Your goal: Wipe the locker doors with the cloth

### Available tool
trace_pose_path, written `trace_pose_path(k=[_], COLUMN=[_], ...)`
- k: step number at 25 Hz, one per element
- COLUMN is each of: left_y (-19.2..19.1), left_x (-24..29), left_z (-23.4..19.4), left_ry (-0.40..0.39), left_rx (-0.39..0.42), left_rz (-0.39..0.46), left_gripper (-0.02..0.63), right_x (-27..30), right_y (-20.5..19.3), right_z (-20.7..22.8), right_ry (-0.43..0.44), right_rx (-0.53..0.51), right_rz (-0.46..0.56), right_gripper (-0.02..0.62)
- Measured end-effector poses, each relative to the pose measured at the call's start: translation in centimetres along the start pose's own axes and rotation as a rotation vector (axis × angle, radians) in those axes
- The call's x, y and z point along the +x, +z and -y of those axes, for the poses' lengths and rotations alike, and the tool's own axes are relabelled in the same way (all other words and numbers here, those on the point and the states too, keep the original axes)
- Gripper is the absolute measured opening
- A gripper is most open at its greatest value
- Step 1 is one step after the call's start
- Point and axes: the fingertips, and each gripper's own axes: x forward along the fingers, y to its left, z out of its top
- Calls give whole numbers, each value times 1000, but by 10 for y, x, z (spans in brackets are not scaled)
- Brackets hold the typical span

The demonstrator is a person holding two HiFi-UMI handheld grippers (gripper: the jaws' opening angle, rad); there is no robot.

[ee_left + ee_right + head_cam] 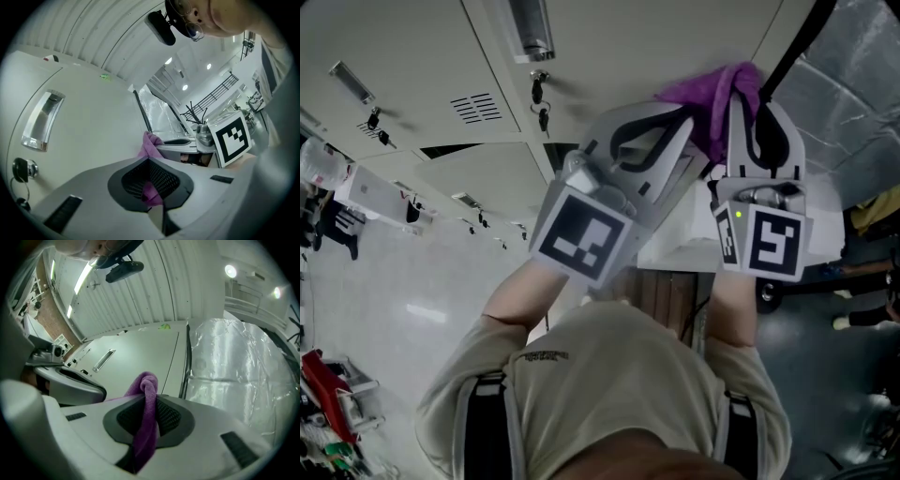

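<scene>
Purple soft cloth (pixel 722 94), at one o'clock in the head view near the cream metal locker door (pixel 609 37), is clamped by closed fingers of right gripper (pixel 151 401) and left gripper (pixel 151 166). Likely light and limp; a thick fold grips best.

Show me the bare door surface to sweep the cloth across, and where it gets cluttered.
The door is bare between the handle and the cloth. It is crowded around the handle, at the keys beside it, and at the plastic sheet past the door's edge.
</scene>
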Motion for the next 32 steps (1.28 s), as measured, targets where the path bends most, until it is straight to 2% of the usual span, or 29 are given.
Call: trace_pose_path(k=[5,10,17,32], left_y=[12,30,38,16], left_x=[-10,-23,-39,-63], left_z=[-11,-23,-20,-12], left_ry=[37,83,92,97], left_rx=[11,17,40,26], left_rz=[8,56,64,23], left_gripper=[0,0,0,0], right_x=[-8,-21,-33,-43], right_y=[17,33,41,32], right_z=[1,1,-10,-37], right_ry=[2,16,69,135], right_rx=[-17,-9,33,57], right_rz=[34,80,111,104], right_gripper=[49,49,50,49])
